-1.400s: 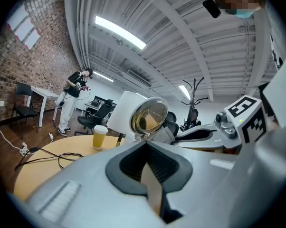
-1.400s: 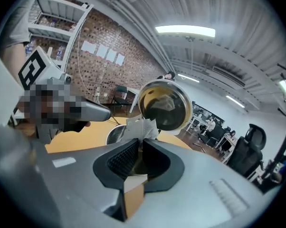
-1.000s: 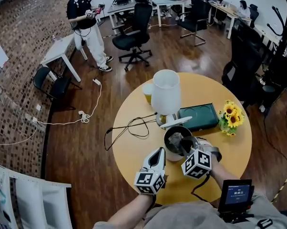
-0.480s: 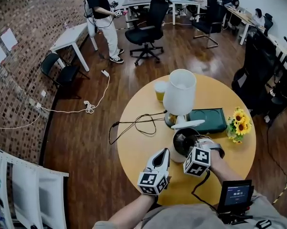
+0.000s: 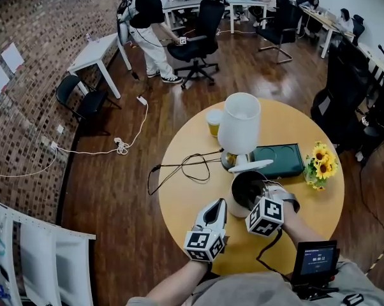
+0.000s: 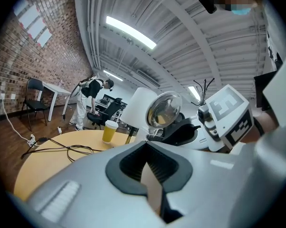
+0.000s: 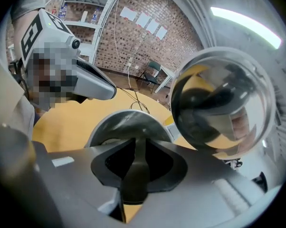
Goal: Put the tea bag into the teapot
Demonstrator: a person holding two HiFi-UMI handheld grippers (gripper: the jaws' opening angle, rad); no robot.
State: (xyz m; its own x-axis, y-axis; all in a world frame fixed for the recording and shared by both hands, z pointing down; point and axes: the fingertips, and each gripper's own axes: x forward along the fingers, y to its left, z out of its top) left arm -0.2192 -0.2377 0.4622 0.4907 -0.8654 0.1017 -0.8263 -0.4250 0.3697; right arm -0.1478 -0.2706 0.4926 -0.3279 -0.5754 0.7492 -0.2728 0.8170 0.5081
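Teapot (image 5: 238, 204) stands on the round yellow tabletop (image 5: 189, 199), near the edge closest to the person and just in front of the white lamp (image 5: 240, 123). Its lid (image 7: 224, 103), a shiny dome, is tipped up, so the mouth is uncovered. The inside looks dark, and the tea bag cannot be made out in any view.

The right tool (image 7: 136, 146) is at the near right side of the mouth and points steeply down toward it. Its jaws have just been opening and now stand a little apart, released, with nothing visible between them. The left tool (image 6: 144, 148) is held nearly level just to the left of the teapot, apart from it. Its jaws are closed together at the tips and grasp nothing.

Behind the teapot lies a dark green tray (image 5: 278, 160), with sunflowers (image 5: 319, 161) at its right end. A paper cup (image 5: 214, 122) stands beside the lamp, and a black cable (image 5: 182, 167) curls across the tabletop on the left.
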